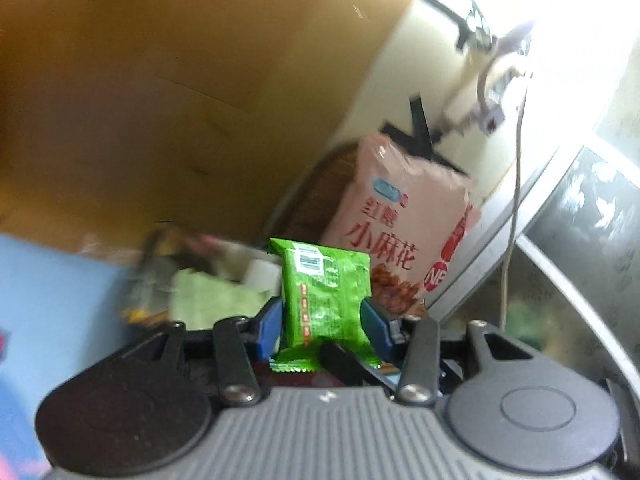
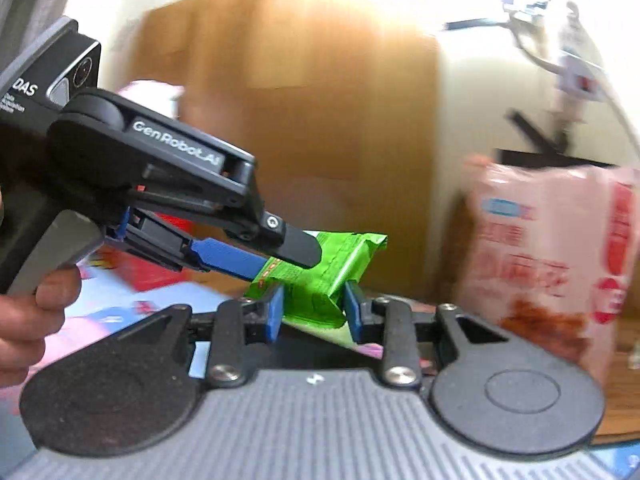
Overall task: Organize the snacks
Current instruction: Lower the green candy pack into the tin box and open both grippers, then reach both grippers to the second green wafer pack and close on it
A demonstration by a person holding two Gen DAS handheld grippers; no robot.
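A small green snack packet (image 1: 326,300) is held between the blue pads of my left gripper (image 1: 323,322), which is shut on it. In the right wrist view the same green packet (image 2: 320,280) also sits between the blue pads of my right gripper (image 2: 314,308), which is shut on its lower end. The left gripper (image 2: 292,256) reaches in from the left and pinches the packet's upper part. A large pink snack bag (image 1: 400,224) stands upright behind the packet; it also shows at the right of the right wrist view (image 2: 548,256).
A brown cardboard box (image 1: 180,100) fills the back left, also seen in the right wrist view (image 2: 304,120). A pale green cloth (image 1: 208,300) and a white roll (image 1: 262,276) lie at left. A white cable (image 1: 516,160) hangs at right. A hand (image 2: 28,320) holds the left gripper.
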